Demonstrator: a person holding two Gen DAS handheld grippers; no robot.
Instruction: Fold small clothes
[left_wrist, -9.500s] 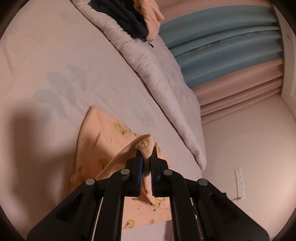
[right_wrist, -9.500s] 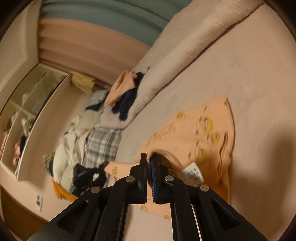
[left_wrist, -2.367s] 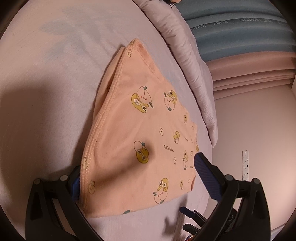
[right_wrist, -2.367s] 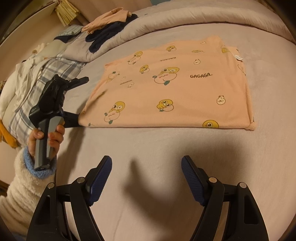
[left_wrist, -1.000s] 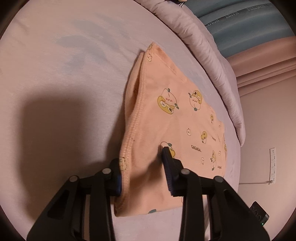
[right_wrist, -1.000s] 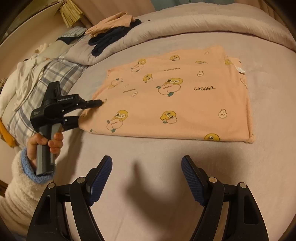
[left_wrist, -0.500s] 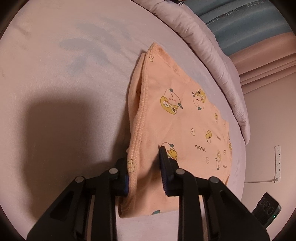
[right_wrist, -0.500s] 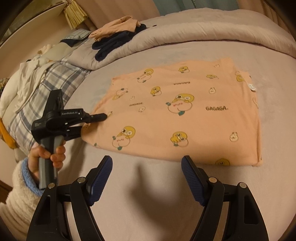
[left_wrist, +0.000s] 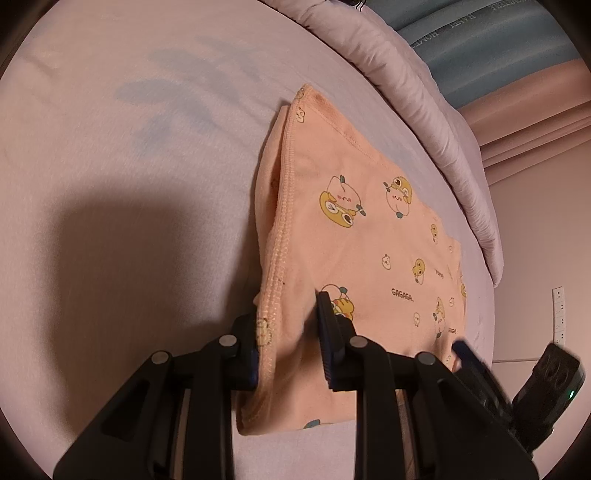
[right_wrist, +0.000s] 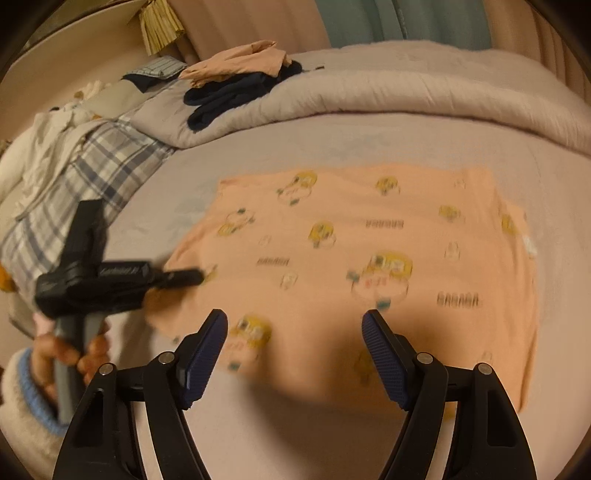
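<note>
- The left gripper (left_wrist: 290, 332) has its fingers (left_wrist: 327, 325) pinched on the hemmed corner of the peach garment (left_wrist: 369, 236); the cloth bunches up between the two pads, and some gap shows between them, so the bite looks partial rather than fully clamped.
- The right gripper (right_wrist: 295, 350) has its fingers (right_wrist: 205, 347) spread wide with nothing between them; it hovers over the near edge of the garment (right_wrist: 369, 258), with no contact that can be made out.
- The garment lies flat on the bed (left_wrist: 129, 147), already folded into a layered rectangle, cartoon print facing up. Its long side runs roughly parallel to the rolled quilt (right_wrist: 369, 96) beyond it.
- The step in hand looks like another fold: each gripper takes a corner at the same short end and carries it over.
- To do it well, the left fingers should catch every layer at the hem, not just the top sheet, or the stack will slide apart when lifted.
- The right gripper would best drop onto the matching near corner and close before either side rises.
- Lifting both corners together and low, then laying them edge to edge on the far end, should keep the fold square.
- Other clothes (right_wrist: 240, 85) sit on the quilt, well apart.
</note>
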